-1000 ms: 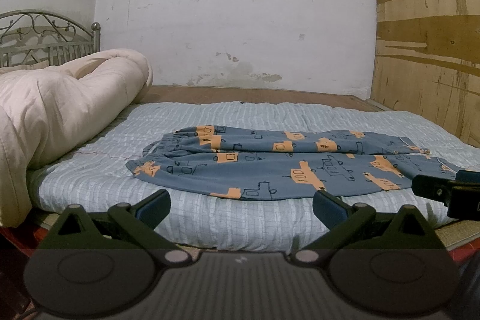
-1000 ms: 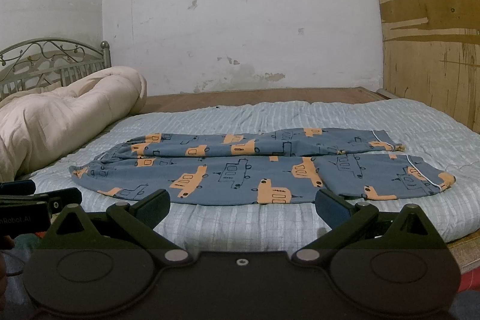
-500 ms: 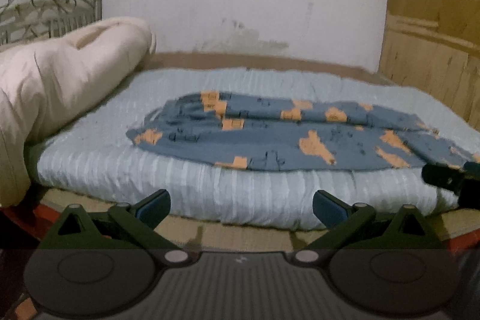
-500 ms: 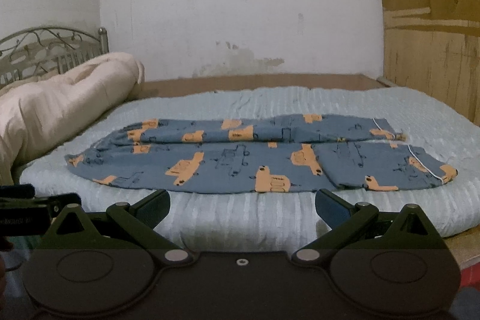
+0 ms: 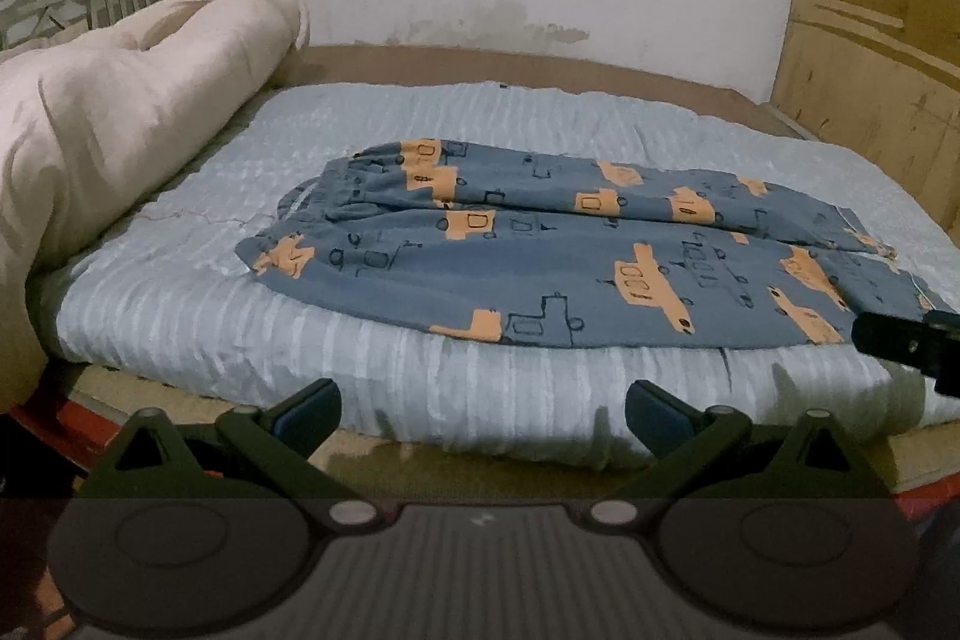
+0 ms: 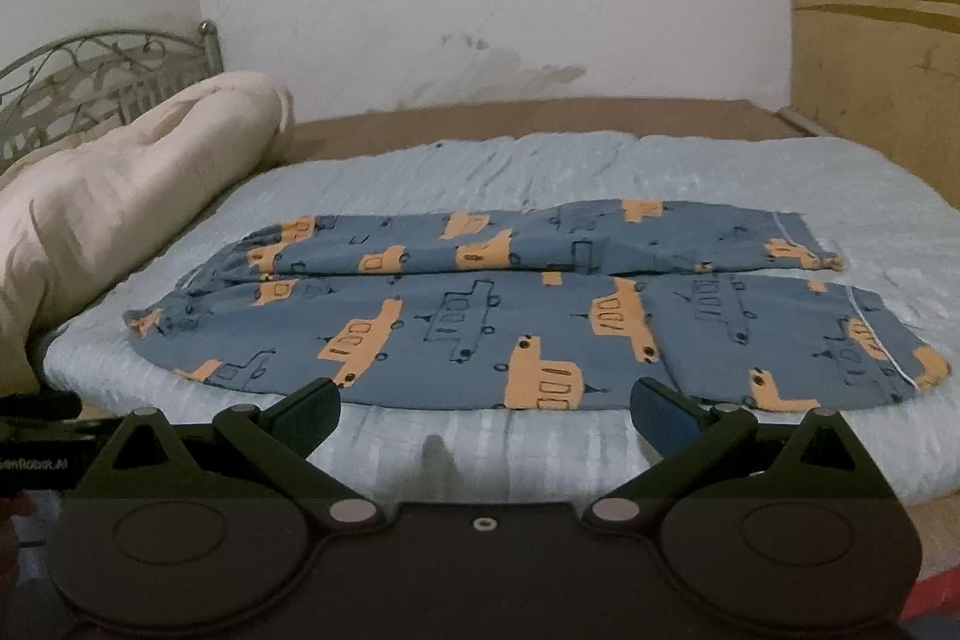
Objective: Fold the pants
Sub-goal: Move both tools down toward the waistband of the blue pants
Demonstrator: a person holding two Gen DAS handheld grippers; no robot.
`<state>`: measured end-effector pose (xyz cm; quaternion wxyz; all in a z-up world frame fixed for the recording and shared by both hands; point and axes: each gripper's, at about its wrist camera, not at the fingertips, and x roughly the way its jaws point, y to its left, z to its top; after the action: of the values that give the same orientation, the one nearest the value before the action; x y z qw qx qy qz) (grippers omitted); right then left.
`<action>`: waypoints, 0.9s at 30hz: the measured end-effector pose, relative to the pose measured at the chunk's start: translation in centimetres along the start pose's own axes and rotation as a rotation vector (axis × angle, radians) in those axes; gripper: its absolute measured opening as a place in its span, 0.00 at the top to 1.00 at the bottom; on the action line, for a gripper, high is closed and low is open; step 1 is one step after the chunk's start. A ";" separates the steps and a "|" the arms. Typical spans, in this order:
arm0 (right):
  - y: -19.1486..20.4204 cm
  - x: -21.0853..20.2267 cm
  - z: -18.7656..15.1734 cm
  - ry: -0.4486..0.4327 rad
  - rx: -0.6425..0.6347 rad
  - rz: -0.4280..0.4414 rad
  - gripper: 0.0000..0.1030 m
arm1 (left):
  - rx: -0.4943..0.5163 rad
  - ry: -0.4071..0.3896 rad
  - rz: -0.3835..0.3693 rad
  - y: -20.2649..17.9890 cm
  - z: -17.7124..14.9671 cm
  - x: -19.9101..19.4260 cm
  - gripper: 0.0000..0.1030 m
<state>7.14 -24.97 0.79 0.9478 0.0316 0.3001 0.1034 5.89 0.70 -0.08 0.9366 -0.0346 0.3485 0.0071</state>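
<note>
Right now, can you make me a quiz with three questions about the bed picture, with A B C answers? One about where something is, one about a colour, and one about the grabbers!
1. Where do the pants lie?
A. on the light blue mattress pad
B. on the floor
C. on the rolled cream blanket

2. What colour are the trucks printed on the pants?
A. green
B. orange
C. pink

3. How are the left gripper and the right gripper?
A. both open, holding nothing
B. both shut on the pants
C. one open, one shut

Answers: 1 A, the pants are spread flat on the pad; 2 B, orange shapes on blue cloth; 3 A, wide gaps between the fingers, with nothing in them.
</note>
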 end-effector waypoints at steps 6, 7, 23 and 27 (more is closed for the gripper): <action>-0.1 1.9 1.6 0.035 -0.004 0.033 0.01 | 0.010 0.029 -0.001 -0.2 2.0 1.4 0.01; -0.1 2.2 1.9 0.040 -0.001 0.036 0.01 | 0.014 0.034 0.001 -0.2 2.4 1.7 0.01; -0.3 6.9 5.7 0.088 -0.040 0.008 0.01 | 0.036 0.050 0.033 0.6 8.1 5.6 0.01; -0.5 7.5 6.5 0.080 -0.042 0.003 0.01 | 0.051 0.034 0.056 1.1 9.4 6.2 0.01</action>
<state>16.99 -23.82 1.82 0.9354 0.0078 0.3352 0.1126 16.68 2.42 2.91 0.9306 -0.0009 0.3653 0.0236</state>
